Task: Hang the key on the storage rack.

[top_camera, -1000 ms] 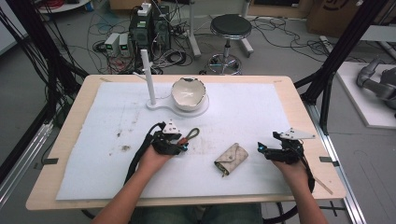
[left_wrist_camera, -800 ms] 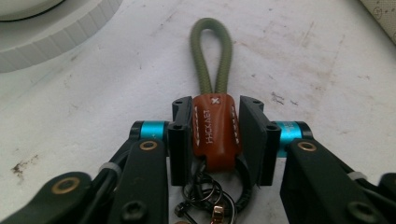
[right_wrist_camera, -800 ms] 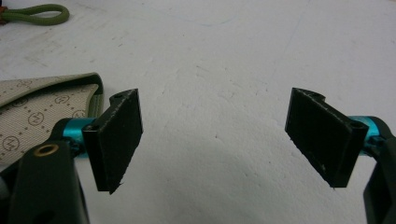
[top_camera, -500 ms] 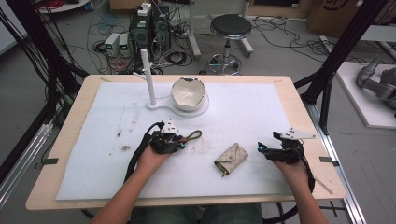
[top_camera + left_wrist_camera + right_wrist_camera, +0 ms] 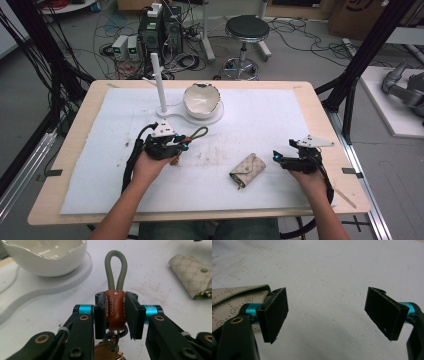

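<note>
Left claw (image 5: 115, 312): We find both pads pressed flat on the brown leather tab of the key ring (image 5: 114, 308). Its jaws have just been closing, and the tab now sits clamped between them.
Key ring: The green cord loop stands up past the pad tips; the metal ring and keys hang below the tab, between the claw arms. In the high view the key ring (image 5: 189, 138) juts from the left claw (image 5: 178, 144) toward the middle of the counter (image 5: 75, 197).
Change: A second ago the left claw lay low over the white mat (image 5: 260, 117) with its jaws wider around the key ring. We now see it shut and carried slightly up and toward the bowl (image 5: 202, 100).
Meaning: We judge the pick-up complete and the carry begun. The white post (image 5: 159, 82) on its base beside the bowl looks like a likely hanging point, though we cannot confirm this.
Right claw (image 5: 327, 315): Jaws stand wide apart, with nothing between them. It rests at the right of the mat (image 5: 281, 159), as it did a second ago.
Key pouch (image 5: 247, 170): It lies on the mat between the two hands, just beside the right claw and apart from it.
Open room: Bare mat lies between the left claw and the post base.
Edges: The bowl rim sits near the travel path on the far side. Both hands are well inside the counter edges.
</note>
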### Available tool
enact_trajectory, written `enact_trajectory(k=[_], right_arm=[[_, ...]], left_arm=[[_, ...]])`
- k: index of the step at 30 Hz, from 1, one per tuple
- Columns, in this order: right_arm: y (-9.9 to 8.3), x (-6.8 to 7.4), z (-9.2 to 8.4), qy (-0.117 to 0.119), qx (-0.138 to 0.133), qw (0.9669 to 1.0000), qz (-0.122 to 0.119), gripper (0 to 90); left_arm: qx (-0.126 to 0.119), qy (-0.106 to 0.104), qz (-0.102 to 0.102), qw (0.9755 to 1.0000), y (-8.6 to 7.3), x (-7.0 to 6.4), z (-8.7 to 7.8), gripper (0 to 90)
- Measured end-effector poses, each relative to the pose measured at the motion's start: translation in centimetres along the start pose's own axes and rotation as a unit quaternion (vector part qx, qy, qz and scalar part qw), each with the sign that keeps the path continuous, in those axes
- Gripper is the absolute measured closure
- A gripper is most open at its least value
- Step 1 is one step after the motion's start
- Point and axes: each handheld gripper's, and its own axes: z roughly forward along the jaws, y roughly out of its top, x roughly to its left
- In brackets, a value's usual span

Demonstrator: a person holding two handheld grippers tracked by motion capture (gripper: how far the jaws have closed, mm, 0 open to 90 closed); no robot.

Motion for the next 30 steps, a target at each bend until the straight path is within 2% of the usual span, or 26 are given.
enact_trajectory(k=[5, 9, 15, 21, 26, 30], right_arm=[[0.1, 0.0, 0.1, 0.002, -0.001, 1.0, 0.004, 19.3], [0.1, -0.2, 0.2, 0.0, -0.002, 0.9999, 0.012, 19.3], [0.3, -0.2, 0.4, 0.001, -0.003, 0.9999, 0.011, 19.3], [0.3, -0.2, 0.5, 0.002, 0.0, 1.0, 0.009, 19.3], [0.3, 0.1, 0.7, 0.005, 0.003, 1.0, 0.005, 19.3], [0.4, 0.5, 1.0, 0.007, 0.008, 0.9999, 0.003, 19.3]], left_arm=[[-0.022, 0.015, -0.003, 0.9996, 0.6, 0.8, -2.2, 70.9], [-0.03, 0.032, -0.007, 0.999, 1.0, 1.5, -3.6, 70.9], [-0.038, 0.054, -0.009, 0.9978, 2.0, 3.0, -5.4, 70.9], [-0.056, 0.08, -0.02, 0.995, 3.3, 4.6, -7.1, 70.9], [-0.072, 0.102, -0.029, 0.9917, 4.4, 6.0, -8.4, 70.8], [-0.082, 0.123, -0.027, 0.9886, 5.5, 7.2, -9.5, 70.8]])
